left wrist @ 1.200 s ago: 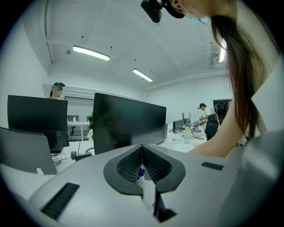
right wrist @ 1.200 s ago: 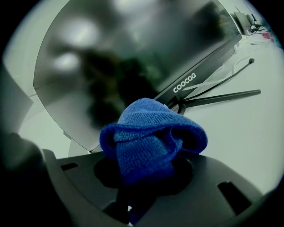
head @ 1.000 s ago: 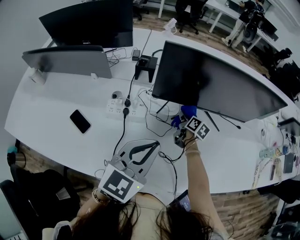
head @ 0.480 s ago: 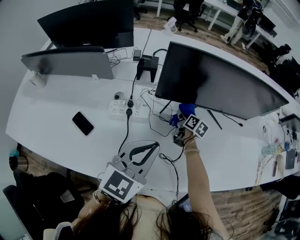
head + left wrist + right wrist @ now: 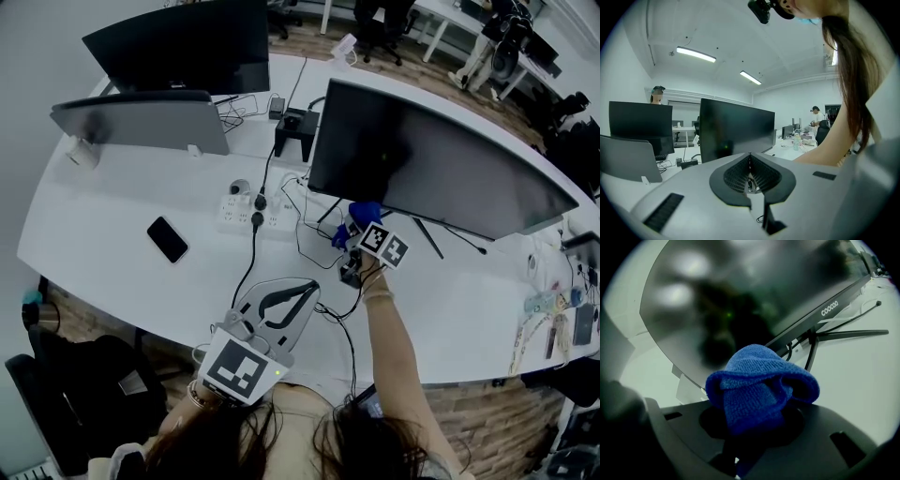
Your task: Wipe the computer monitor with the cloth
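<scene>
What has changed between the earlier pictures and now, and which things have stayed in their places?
The right hand-held gripper, shut on the blue cloth, has drifted slightly to the left and up, near the lower edge of the monitor. Nothing was taken hold of or let go. The left hand-held gripper stays shut and empty, low near the person; the phone lies as before.

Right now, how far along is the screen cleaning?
Done: the blue cloth is picked up and clamped in the right gripper. In hand: the cloth is held at the lower edge of the big monitor; I cannot tell whether it touches the glass. Left: probably most of the wide dark screen. The left gripper is shut on nothing, near the person's body.
</scene>
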`<state>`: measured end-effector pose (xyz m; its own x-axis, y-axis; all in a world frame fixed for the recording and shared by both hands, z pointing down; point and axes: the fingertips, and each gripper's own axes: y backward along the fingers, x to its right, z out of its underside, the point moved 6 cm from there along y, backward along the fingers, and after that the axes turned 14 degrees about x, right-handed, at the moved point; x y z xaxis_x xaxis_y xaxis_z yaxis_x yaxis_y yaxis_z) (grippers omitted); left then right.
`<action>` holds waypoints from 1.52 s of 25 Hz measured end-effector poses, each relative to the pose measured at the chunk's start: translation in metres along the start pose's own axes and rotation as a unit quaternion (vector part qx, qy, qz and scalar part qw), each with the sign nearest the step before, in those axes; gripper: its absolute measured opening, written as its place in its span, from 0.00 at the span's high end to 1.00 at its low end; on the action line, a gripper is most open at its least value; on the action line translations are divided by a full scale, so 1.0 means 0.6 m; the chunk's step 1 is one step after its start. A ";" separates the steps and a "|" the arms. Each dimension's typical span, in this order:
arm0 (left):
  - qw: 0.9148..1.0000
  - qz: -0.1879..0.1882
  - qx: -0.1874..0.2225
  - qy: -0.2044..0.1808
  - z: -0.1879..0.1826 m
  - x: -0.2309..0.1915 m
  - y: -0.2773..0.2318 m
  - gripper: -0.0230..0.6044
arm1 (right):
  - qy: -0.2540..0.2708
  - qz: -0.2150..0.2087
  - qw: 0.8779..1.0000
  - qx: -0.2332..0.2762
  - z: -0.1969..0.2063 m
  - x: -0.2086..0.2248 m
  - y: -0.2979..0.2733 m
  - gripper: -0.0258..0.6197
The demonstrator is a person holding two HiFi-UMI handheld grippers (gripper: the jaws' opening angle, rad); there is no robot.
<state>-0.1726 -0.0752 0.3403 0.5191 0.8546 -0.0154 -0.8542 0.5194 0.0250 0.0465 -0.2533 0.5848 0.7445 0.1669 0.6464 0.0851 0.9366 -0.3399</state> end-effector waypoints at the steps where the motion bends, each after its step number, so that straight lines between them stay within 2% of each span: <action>1: 1.000 -0.003 0.001 -0.002 -0.002 0.003 -0.001 0.95 | 0.001 -0.003 1.000 -0.002 0.001 -0.002 -0.001 0.74; 20: 0.996 -0.083 -0.009 -0.024 -0.004 0.068 -0.028 0.95 | 0.011 -0.084 0.995 -0.060 0.030 -0.043 -0.029 0.74; 32: 0.996 -0.080 -0.017 -0.032 -0.001 0.086 -0.030 0.95 | 0.010 -0.101 0.993 -0.065 0.038 -0.057 -0.036 0.74; 38: 0.997 -0.071 -0.014 -0.033 -0.001 0.079 -0.009 0.95 | 0.014 -0.094 0.994 -0.058 0.043 -0.063 -0.036 0.74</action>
<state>-0.1432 -0.0376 0.3389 0.6350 0.7710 0.0484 -0.7719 0.6358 -0.0004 -0.0003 -0.2720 0.5853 0.7263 -0.0188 0.6871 0.2998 0.9082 -0.2921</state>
